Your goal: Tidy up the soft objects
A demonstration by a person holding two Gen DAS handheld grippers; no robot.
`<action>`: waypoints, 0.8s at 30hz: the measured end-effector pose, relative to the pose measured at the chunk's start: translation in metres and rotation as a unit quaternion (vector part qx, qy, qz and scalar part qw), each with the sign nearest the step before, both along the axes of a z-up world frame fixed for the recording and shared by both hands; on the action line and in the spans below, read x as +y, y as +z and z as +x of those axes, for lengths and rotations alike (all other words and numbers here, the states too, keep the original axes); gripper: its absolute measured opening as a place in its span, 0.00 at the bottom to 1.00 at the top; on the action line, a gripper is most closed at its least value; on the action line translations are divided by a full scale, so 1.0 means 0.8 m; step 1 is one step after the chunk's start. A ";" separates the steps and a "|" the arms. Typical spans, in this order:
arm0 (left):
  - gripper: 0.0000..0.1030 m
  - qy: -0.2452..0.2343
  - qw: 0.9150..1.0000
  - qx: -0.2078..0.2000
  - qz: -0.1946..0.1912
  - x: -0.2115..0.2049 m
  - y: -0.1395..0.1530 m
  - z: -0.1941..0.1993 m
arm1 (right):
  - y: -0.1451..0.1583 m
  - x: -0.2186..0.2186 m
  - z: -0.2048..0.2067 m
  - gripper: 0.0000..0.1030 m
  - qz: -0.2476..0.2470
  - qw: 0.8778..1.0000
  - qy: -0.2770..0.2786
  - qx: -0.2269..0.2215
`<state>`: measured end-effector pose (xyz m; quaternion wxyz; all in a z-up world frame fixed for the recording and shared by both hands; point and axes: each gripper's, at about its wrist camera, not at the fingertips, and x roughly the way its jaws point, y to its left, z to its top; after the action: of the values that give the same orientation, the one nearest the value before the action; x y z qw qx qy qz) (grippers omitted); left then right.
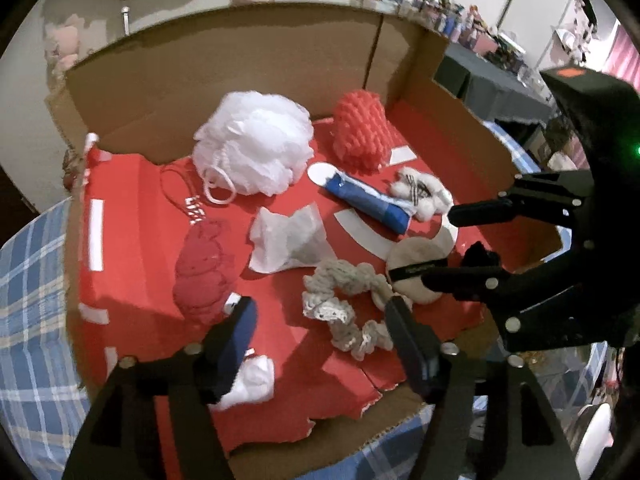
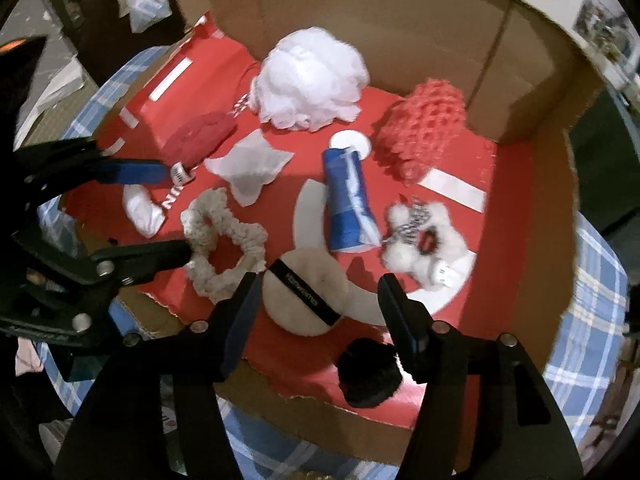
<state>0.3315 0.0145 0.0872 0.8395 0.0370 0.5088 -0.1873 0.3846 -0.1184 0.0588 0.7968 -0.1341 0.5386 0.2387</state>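
Note:
Soft things lie on a red sheet inside a flattened cardboard box [image 1: 248,92]. A white mesh pouf [image 1: 254,146] and a coral knobbly sponge [image 1: 360,136] sit at the back. A beige scrunchie [image 1: 344,312] lies between my left gripper's open fingers; my left gripper [image 1: 320,312] is empty. A round beige powder puff [image 2: 306,296] with a black band lies just ahead of my right gripper [image 2: 316,284], which is open and empty. A black pom-pom [image 2: 370,374] sits under its right finger. A blue tube [image 2: 348,196] and a white fluffy scrunchie [image 2: 420,236] lie mid-sheet.
A white fabric pouch [image 1: 288,238], a dark red pad [image 1: 200,272] and a small white roll [image 1: 254,380] also lie on the sheet. The box walls [image 2: 360,20] stand behind. A blue plaid cloth [image 1: 36,320] covers the table around the box.

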 end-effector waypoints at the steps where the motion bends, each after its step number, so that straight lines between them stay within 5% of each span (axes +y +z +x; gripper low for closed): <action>1: 0.77 0.005 1.000 -0.002 -0.001 0.000 0.003 -0.003 | 0.003 -0.003 -0.002 0.65 0.006 1.000 -0.006 -0.004; 10: 0.97 0.072 0.996 -0.044 0.008 0.004 0.028 -0.038 | 0.026 -0.034 -0.040 0.74 0.026 0.995 -0.092 -0.040; 24: 0.99 0.121 0.991 -0.049 0.023 0.000 0.014 -0.064 | 0.011 -0.049 -0.071 0.74 0.034 0.987 -0.146 -0.057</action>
<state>0.2807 0.0147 0.0985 0.8787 0.0033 0.4722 -0.0705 0.3275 -0.1576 0.0678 0.8567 -0.0399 0.4977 0.1298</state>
